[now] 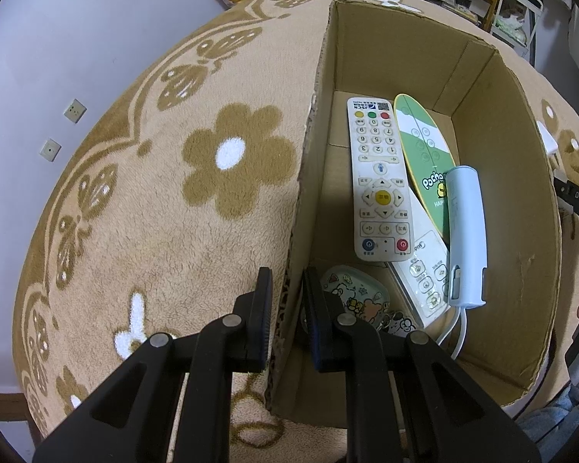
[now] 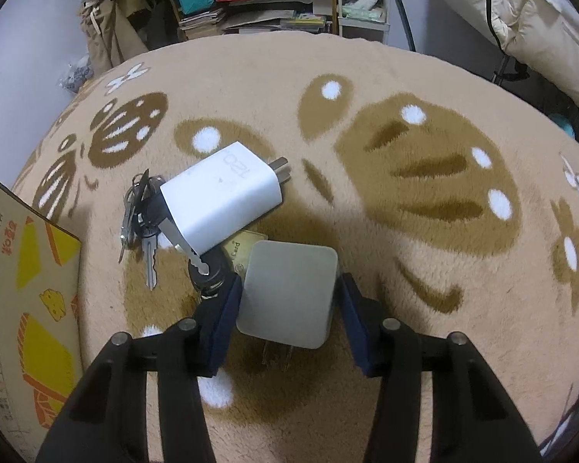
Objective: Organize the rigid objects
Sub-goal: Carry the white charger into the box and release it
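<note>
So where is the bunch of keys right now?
In the right wrist view, the keys lie on the blanket, left of the white charger, beside the cardboard box.

The white remote (image 1: 380,181) carries "JSCN" and digit keys. The green case (image 1: 424,154) reads "Pocha" and "HAPP". The upper charger (image 2: 220,196) shows "120". The gold card (image 2: 240,249) reads "Card".

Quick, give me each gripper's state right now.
Left gripper: shut on the box wall.
Right gripper: open around the grey charger.
</note>
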Demonstrator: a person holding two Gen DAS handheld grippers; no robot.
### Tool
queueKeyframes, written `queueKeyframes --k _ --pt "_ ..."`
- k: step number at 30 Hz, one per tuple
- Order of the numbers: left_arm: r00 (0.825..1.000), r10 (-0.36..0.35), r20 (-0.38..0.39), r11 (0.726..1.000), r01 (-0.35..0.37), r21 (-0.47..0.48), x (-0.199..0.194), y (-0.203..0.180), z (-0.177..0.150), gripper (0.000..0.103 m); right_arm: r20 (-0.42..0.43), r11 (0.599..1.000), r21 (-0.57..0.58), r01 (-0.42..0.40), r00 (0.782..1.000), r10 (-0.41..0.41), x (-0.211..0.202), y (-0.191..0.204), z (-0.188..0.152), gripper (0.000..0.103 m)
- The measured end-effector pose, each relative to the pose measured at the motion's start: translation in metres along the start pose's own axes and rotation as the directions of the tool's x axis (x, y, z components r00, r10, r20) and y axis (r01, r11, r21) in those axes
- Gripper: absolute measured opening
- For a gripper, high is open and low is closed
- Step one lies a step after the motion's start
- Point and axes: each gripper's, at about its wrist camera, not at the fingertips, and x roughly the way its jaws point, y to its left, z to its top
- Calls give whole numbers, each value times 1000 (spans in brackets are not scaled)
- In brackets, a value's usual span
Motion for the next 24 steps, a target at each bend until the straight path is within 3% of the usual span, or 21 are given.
queueKeyframes --k 8,13,15,24 --pt "1000 1 -1 1000 -1 2 0 0 0 16 20 995 53 -89 996 88 -20 -7 7 51" --pt "1000 1 -1 1000 -1 1 -1 0 0 16 84 981 59 -185 980 180 -54 -1 18 52" --pt "1000 0 -1 1000 0 -2 -1 0 0 16 105 966 63 -252 964 244 -65 3 20 52" --pt "1000 1 0 1000 -1 -8 -1 0 0 16 138 937 -113 -331 929 345 -105 72 18 52"
